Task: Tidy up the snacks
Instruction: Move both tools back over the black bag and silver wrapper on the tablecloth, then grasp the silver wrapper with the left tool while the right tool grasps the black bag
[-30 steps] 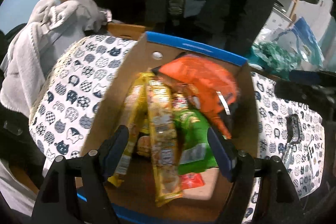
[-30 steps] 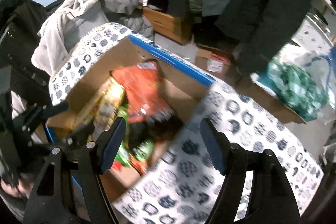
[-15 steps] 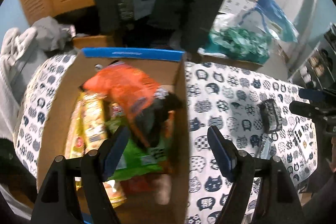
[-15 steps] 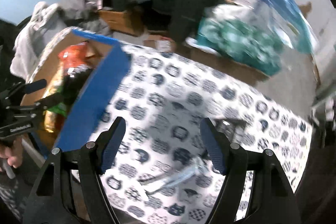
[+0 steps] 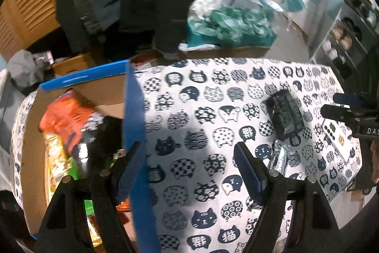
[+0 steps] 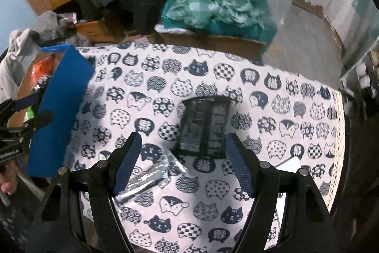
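Both grippers stand wide with nothing between their pads: the right gripper [image 6: 183, 163] hangs over a dark snack packet [image 6: 205, 127] lying flat on the cat-print tablecloth [image 6: 260, 125], and the left gripper [image 5: 189, 172] straddles the blue-edged wall of the cardboard box [image 5: 133, 125]. Just beside the dark packet, on its box side, lies a crinkled silver wrapper [image 6: 146, 178]. The box sits at the cloth's left end, well apart from the packet, and holds an orange bag [image 5: 68, 117], a yellow packet [image 5: 55, 160] and a green bag [image 5: 73, 170]. Beyond the packet, past the table's far edge, sits a clear bag of teal fabric [image 6: 213, 8].
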Tool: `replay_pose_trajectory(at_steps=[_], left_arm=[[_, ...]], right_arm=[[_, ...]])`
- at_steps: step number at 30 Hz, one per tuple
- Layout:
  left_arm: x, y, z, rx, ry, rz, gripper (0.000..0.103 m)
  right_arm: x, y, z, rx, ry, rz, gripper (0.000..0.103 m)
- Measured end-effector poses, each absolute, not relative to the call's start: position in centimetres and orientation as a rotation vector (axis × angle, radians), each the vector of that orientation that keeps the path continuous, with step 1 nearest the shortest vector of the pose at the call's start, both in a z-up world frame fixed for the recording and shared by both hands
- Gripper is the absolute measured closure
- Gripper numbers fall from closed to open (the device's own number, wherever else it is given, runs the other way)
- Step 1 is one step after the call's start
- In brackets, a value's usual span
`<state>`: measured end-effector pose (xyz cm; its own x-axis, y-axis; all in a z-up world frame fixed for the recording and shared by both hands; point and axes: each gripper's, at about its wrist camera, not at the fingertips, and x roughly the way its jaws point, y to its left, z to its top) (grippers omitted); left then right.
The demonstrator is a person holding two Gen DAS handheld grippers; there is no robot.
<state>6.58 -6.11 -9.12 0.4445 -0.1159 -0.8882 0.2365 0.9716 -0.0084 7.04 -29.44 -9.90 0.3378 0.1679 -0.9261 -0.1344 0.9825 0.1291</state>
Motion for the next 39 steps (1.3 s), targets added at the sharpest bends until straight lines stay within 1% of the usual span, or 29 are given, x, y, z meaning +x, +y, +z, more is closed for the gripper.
replay_pose_trajectory(at_steps=[7,17,24,32,37,38,39], left_arm=[[7.9,-8.3,-10.3,0.173,1.096,-0.245,0.024],[10.3,-9.9,-13.4,0.202,1.126,-0.265,0.024],[11.5,-10.9,-15.8,0.205,1.169,-0.276,0.024],[12.2,-11.5,-18.0,0.212,1.215,-0.286,0.024],[12.0,-11.7,-18.3,0.228,1.22,-0.304,0.024],[11.9,-11.7,-18.4,0.23,1.221,-0.308,0.024],[11.9,-11.7,-18.4,0.23,1.222,-0.311,0.024]], right_arm=[[8.1,-30.2,-11.8,0.033,1.232,0.166,0.029],[11.1,-30.7,-18.2,0.079,1.361,0.12,0.029],[11.9,-30.7,-21.3,0.079,1.419,0.091,0.029],[12.7,-30.5,-22.9,0.061,1.438,0.085,0.029],[12.9,-29.9,-23.2,0.012,1.43,0.085,0.029],[12.9,-29.5,-23.2,0.006,1.428,0.087,0.029],[12.8,-29.5,-23.1,0.0,1.419,0.093,0.034]])
